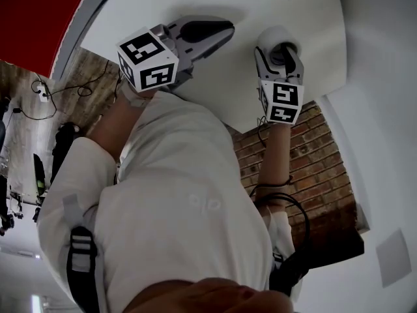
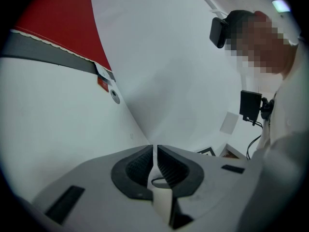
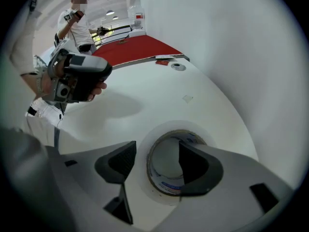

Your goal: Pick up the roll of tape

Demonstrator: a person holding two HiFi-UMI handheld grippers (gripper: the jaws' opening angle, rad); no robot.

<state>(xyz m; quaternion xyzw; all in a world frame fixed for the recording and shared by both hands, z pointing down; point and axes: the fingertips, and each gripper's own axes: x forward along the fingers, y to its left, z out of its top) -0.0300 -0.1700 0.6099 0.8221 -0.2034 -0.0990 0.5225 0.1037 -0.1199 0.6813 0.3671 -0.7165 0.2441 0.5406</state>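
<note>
Right gripper (image 3: 157, 153) hangs spread wide over the roll of tape (image 3: 161, 186), which lies flat on the white table (image 3: 145, 91). One jaw is above its hollow core, the other outside its wall, and neither presses. Left gripper (image 2: 155, 153) is pressed together, empty. Closing and lifting seem still to come.

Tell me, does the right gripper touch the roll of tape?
Cannot tell. In the right gripper view, the open right gripper straddles the roll of tape; one pad hides its rim.
</note>
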